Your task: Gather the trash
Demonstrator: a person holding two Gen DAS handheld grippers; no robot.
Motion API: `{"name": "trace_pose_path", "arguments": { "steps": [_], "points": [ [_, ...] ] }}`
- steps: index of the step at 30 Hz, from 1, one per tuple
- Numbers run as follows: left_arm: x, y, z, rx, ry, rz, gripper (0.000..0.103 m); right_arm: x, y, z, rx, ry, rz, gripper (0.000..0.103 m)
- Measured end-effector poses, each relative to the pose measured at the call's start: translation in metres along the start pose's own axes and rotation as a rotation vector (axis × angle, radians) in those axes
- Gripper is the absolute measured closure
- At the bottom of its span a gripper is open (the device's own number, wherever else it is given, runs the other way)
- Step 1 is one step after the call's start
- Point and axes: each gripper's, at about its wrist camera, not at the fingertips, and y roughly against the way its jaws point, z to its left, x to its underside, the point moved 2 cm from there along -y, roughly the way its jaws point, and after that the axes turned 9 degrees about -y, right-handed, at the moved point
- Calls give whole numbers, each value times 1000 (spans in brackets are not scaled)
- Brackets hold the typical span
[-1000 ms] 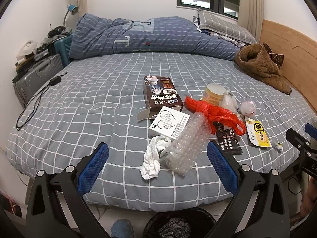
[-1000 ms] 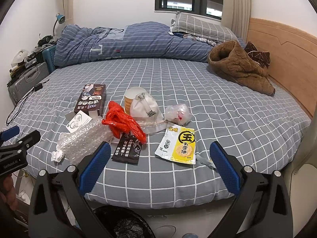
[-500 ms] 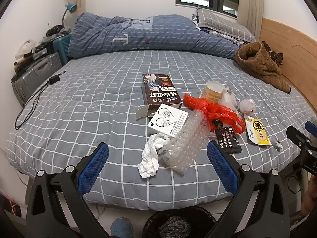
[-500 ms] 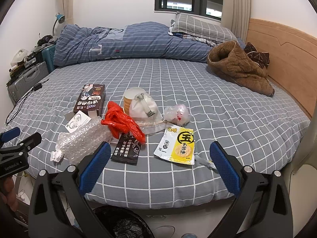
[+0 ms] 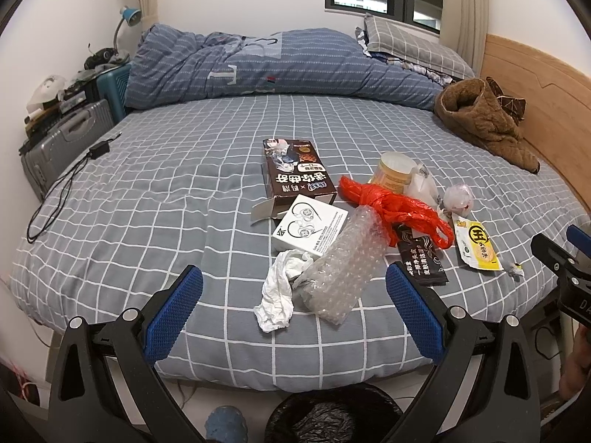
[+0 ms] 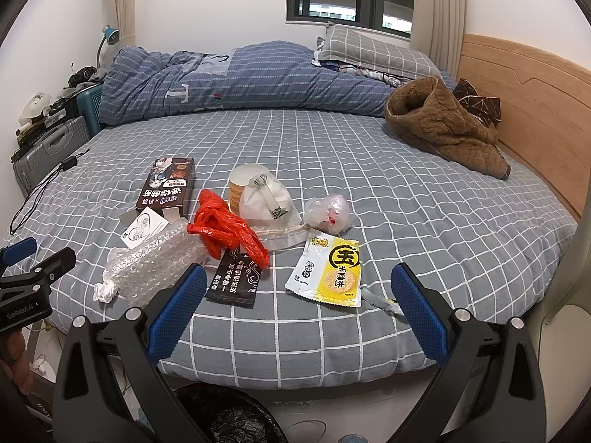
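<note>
Both sets of fingers spread, empty, above the bed (image 5: 147, 199); next I reach for the tissue (image 5: 280, 291), then the bin (image 5: 332, 417).

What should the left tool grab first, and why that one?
Probably the crumpled tissue: ease the left tool forward and down onto it. The tool is open and empty, the tissue lies nearest the bed's edge, almost between its fingers, beside the bubble wrap, and the bin waits just below.
</note>
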Motion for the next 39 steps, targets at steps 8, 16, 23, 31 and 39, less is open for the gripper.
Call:
{"name": "trace_pose_path", "arguments": {
  "steps": [8, 16, 23, 31, 39],
  "points": [
    [0, 1, 0, -3, 0, 2, 6, 0, 0, 0, 0, 1, 0, 7],
    [4, -8, 10, -16, 10, 18, 6, 0, -1, 1, -1, 6, 6, 7],
    [12, -31, 34, -68, 32, 58, 6, 4, -17, 6, 19, 31, 22, 7],
    [16, -78, 52, -54, 62, 134, 8, 6, -58, -4, 60, 24, 84, 7],
    [15, -106, 47, 2, 26, 170, 11, 7, -104, -14, 94, 24, 149, 8]
  ]
}}
